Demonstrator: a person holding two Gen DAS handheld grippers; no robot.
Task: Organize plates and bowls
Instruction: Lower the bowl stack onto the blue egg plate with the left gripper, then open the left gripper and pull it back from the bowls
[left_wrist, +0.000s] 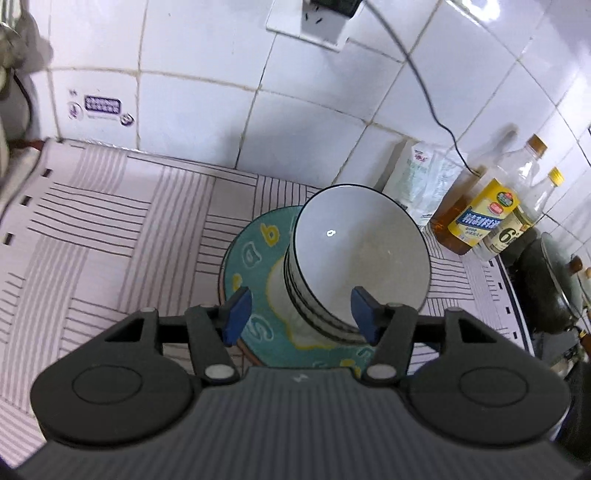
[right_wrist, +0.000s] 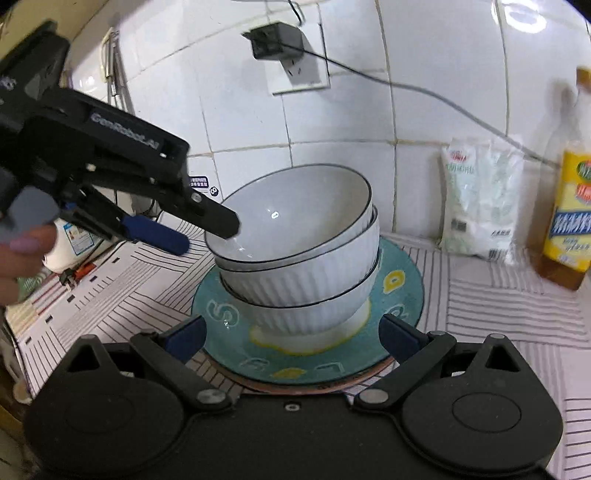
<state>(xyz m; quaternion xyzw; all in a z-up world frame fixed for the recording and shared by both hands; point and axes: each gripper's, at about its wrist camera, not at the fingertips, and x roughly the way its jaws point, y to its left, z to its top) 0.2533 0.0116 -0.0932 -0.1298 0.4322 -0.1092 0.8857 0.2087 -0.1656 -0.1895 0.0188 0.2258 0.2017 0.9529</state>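
From the left wrist, my left tool (left_wrist: 301, 312) hangs part-open, gripping nothing, above the stacked bowls (left_wrist: 354, 254) on the teal plate (left_wrist: 255, 243); from the right wrist, my right tool (right_wrist: 291, 338) stands wide and empty before that plate (right_wrist: 402, 291) on the striped worktop (right_wrist: 509, 306).

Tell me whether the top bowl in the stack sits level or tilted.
Tilted. The top bowl leans in the stack, its rim higher at the right than at the left, not parallel to the bowl beneath.

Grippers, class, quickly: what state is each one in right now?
Left gripper: open, empty, beside the rim of the top white ribbed ceramic bowl.
Right gripper: open, empty, either side of the round teal lettered plate.
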